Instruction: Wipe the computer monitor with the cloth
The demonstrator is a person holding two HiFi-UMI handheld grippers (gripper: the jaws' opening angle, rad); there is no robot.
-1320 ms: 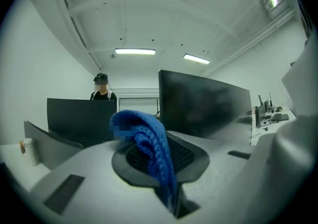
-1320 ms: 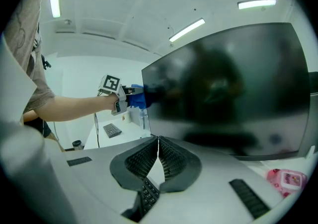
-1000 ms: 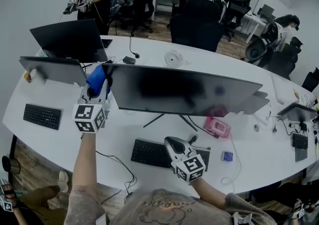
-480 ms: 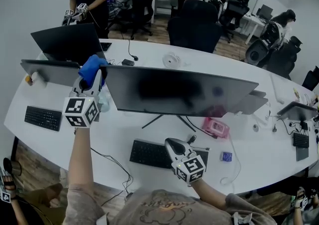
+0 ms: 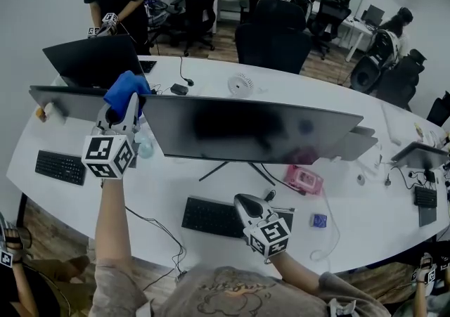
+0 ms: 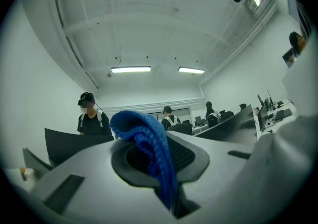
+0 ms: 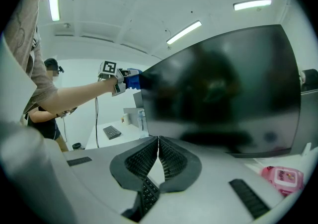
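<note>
Brightly and evenly lit from overhead by ceiling strip lights (image 6: 130,69), glowing white and slightly blown out in both gripper views. Cool, bluish-grey cast throughout. Only soft, faint shadows on the white desk (image 5: 365,217), beneath the monitor (image 5: 253,129) and beside the keyboard (image 5: 211,217). Dull, smeared reflections on the dark screen, without hard glare. Heavy fisheye bending everywhere: desk edge bowed in the head view, black rounded corners around both gripper views. Out of focus up close: blue cloth (image 6: 149,153) and left tongs (image 6: 166,183) soft and hazy, right tongs (image 7: 158,143) somewhat crisper, with the ribbed pads still readable. Sharper at a distance.
</note>
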